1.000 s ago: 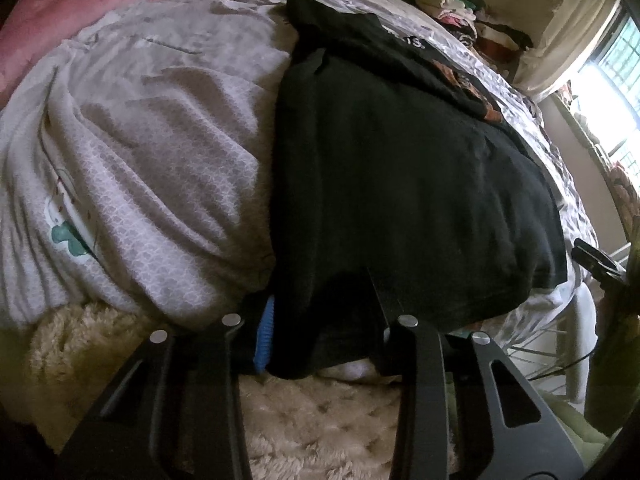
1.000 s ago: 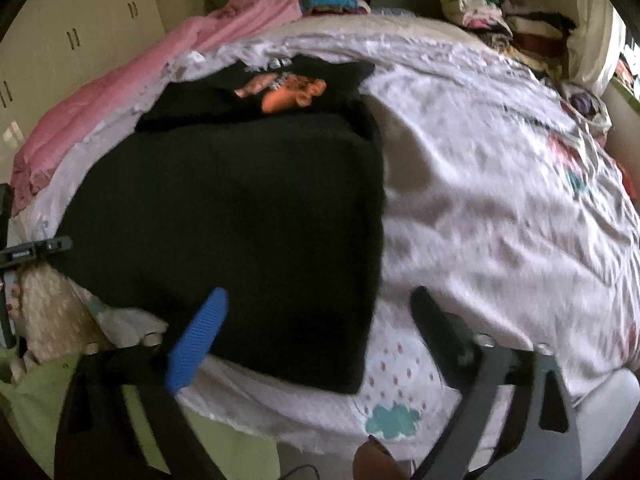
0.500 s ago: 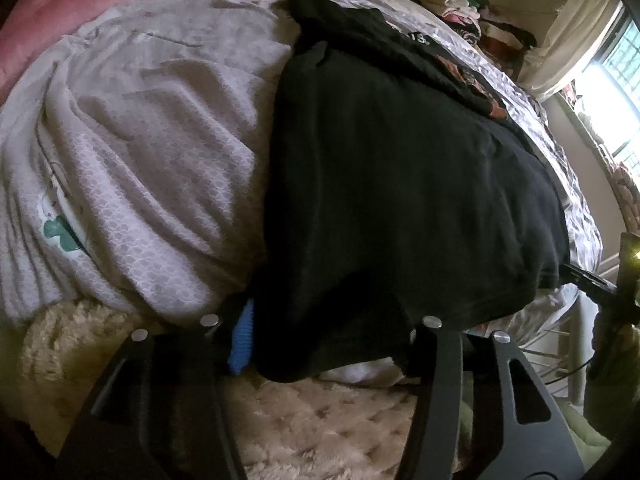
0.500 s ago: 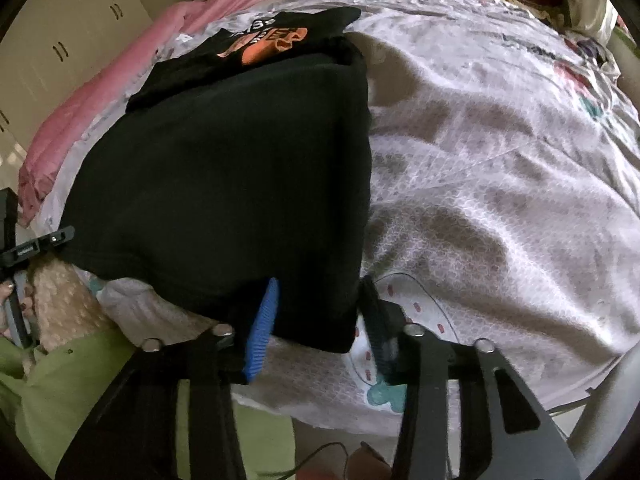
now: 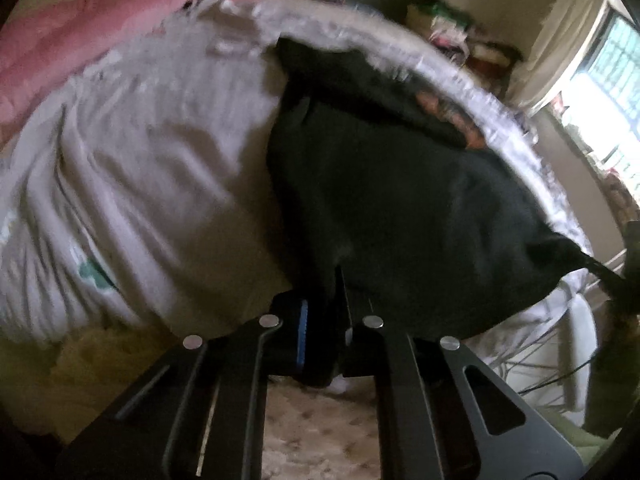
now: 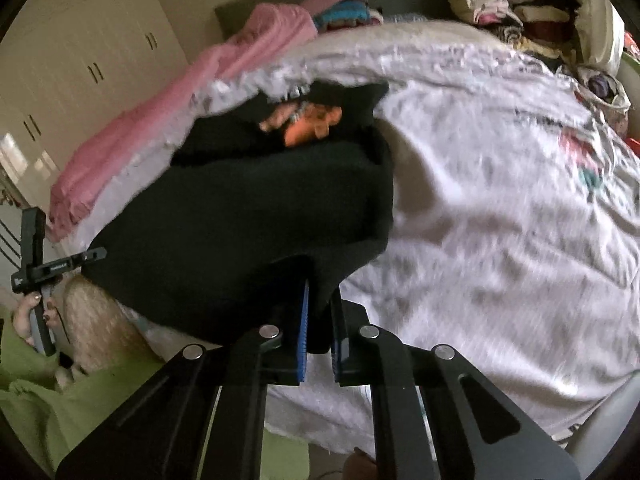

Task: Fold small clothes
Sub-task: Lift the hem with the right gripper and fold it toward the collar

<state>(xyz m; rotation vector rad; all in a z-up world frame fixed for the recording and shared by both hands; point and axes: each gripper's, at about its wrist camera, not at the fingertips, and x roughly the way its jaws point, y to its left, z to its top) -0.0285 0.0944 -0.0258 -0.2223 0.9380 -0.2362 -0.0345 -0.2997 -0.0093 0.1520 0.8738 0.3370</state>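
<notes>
**Both corners pinched, shirt coming off the bed**

Pink blanket (image 5: 100,40) lies bunched along the far left edge of the bed, and next to it the pale printed bedsheet (image 5: 160,168) spreads wide and wrinkled. Right of that sits the black shirt (image 5: 400,200), spread flat on the sheet with an orange print (image 6: 308,124) showing at its far end and its near hem hanging over the bed's edge.

The left hand-held gripper (image 5: 324,312) is clamped tight on the near left corner of that hem; black cloth fills the space between the blue pads. The right hand-held gripper (image 6: 320,320) has the other near corner pinched the same way. Between the two, the hem looks drawn up off the sheet. A stack of clothes (image 6: 500,4) waits by the wall at the far right.

I'd say the next move is to carry this hem over toward the printed end. The risks I see from here:

- Only a small bite of fabric is in each grip, so a quick pull could slip a corner free and drop half the fold.
- If one hand travels ahead of the other, the hem will land skewed.
- The loose sheet underneath could drag along and bunch under the shirt.
</notes>
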